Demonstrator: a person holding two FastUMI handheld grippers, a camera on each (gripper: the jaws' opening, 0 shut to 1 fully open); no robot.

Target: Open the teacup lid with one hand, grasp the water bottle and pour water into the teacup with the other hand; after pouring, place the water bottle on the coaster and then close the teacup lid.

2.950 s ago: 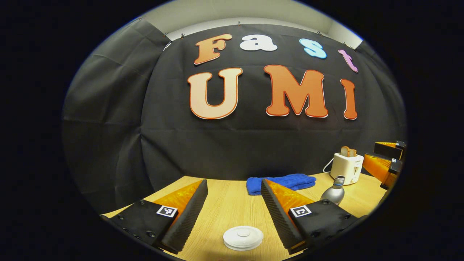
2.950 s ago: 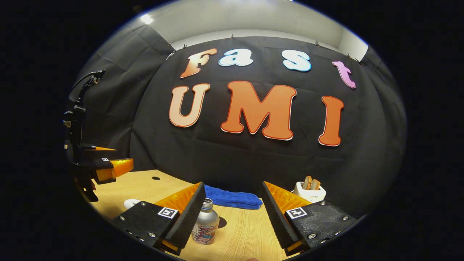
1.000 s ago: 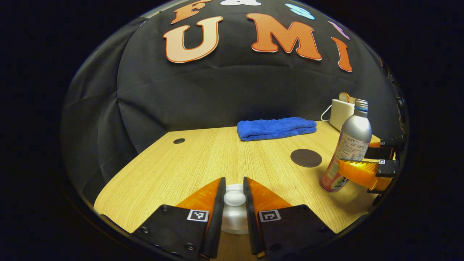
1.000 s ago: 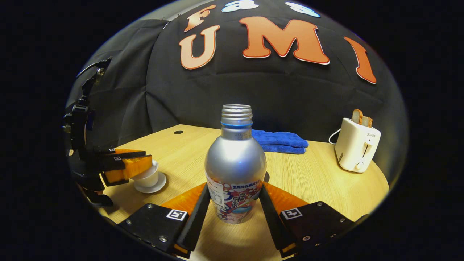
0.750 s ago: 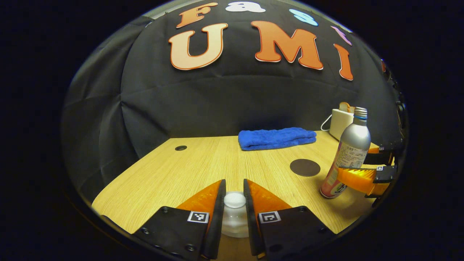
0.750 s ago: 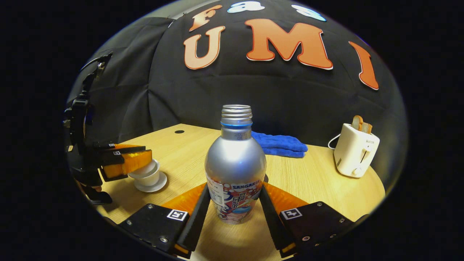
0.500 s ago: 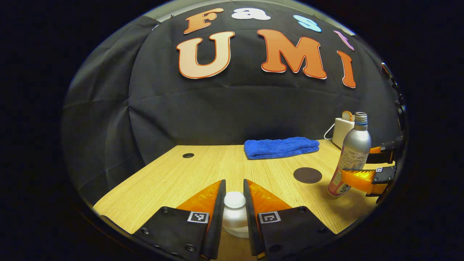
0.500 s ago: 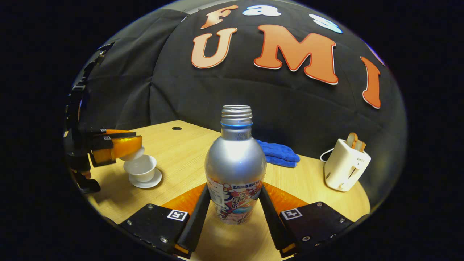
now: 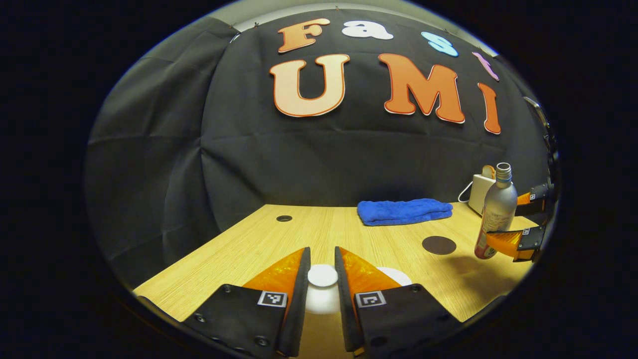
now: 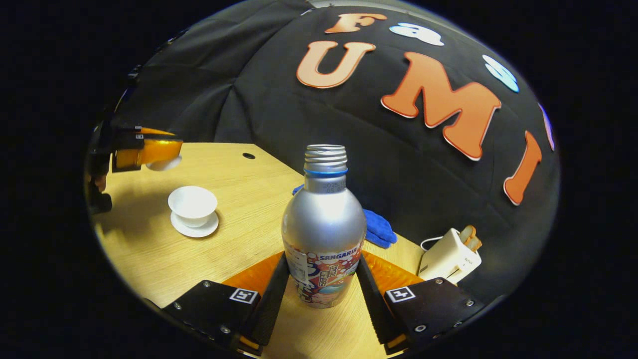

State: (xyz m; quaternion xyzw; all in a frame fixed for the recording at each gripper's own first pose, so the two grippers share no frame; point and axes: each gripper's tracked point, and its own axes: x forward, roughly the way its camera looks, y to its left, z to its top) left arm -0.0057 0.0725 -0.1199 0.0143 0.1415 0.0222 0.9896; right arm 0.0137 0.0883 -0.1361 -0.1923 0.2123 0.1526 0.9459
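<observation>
Surface (image 10: 149, 259): my teacup (image 10: 193, 202) sits open.
Left gripper (image 9: 322, 275): jaws clenched on lid (image 9: 322, 275), rim hidden.
Right gripper (image 10: 321, 279): jaws clamp water bottle (image 10: 324, 224); base unseen.

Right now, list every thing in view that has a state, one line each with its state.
teacup: open, upright on its saucer
teacup lid: off the cup, held in the air by its knob
left tool: shut on the lid
water bottle: uncapped, gripped, off the table
right tool: shut on the bottle
coaster: bare
toaster: bread sticking up
</observation>
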